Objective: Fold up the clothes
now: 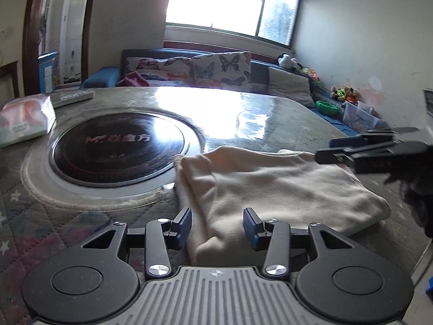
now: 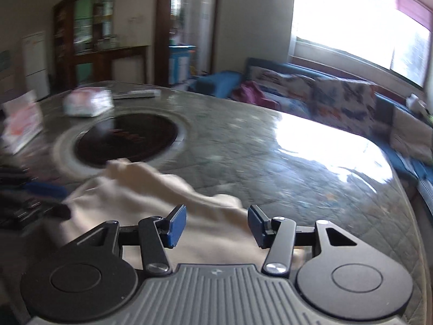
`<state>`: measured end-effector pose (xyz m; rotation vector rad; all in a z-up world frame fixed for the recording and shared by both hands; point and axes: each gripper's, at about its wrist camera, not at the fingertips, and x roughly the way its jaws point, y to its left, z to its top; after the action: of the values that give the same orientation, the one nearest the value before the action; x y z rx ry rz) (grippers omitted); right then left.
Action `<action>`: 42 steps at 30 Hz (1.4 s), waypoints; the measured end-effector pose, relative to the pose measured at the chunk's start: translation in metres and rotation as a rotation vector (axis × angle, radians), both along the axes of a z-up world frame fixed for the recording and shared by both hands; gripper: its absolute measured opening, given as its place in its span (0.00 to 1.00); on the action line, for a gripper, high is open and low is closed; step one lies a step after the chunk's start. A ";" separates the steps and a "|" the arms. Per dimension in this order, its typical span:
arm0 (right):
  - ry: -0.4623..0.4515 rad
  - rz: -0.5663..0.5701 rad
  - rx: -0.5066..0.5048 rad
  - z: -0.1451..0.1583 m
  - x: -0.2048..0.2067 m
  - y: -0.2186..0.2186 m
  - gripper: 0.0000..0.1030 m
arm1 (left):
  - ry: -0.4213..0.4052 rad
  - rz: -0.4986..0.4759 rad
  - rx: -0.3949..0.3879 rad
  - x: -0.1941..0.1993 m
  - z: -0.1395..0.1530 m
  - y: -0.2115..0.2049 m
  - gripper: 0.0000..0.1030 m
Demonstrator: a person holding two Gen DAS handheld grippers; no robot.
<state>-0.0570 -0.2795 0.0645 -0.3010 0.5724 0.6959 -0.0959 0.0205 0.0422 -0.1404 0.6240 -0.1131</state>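
Note:
A cream garment (image 1: 270, 189) lies folded into a rough rectangle on the table, near its front edge. My left gripper (image 1: 217, 226) is open and empty, its blue pads on either side of the garment's near left corner, just above the cloth. My right gripper (image 2: 217, 224) is open and empty over the garment's (image 2: 151, 197) near right part. It also shows in the left wrist view (image 1: 324, 150), at the garment's far right corner. The left gripper shows blurred at the left edge of the right wrist view (image 2: 54, 200).
A round black induction hob (image 1: 119, 146) is set in the quilted, plastic-covered table (image 1: 257, 113), left of the garment. A tissue pack (image 1: 24, 119) and a flat grey box (image 1: 73, 96) lie at the far left. A sofa with butterfly cushions (image 1: 194, 67) stands behind.

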 end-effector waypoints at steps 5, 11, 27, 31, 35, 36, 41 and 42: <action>0.010 0.103 -0.006 0.001 -0.023 0.017 0.50 | -0.009 -0.001 0.039 -0.007 -0.003 0.000 0.46; 0.006 0.220 -0.036 -0.003 -0.041 0.043 0.49 | -0.031 0.007 0.017 -0.019 0.001 0.009 0.45; -0.014 0.410 -0.120 -0.011 -0.072 0.089 0.49 | -0.017 0.059 -0.046 -0.032 -0.006 0.024 0.03; -0.030 0.465 -0.157 -0.016 -0.078 0.103 0.49 | 0.011 0.086 -0.105 -0.032 -0.008 0.037 0.04; -0.059 0.515 -0.211 -0.023 -0.086 0.116 0.47 | 0.015 0.115 -0.154 -0.030 -0.004 0.046 0.10; -0.068 0.522 -0.224 -0.024 -0.088 0.119 0.46 | 0.014 0.120 -0.167 -0.030 -0.002 0.048 0.13; -0.072 0.526 -0.235 -0.026 -0.089 0.122 0.40 | 0.026 0.144 -0.256 -0.022 0.001 0.055 0.35; -0.058 0.519 -0.219 -0.024 -0.086 0.120 0.33 | 0.032 0.148 -0.284 -0.019 0.000 0.056 0.40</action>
<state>-0.1431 -0.1596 0.0405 -0.6866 0.5185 1.1222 -0.1153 0.0769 0.0425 -0.4631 0.6256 -0.0562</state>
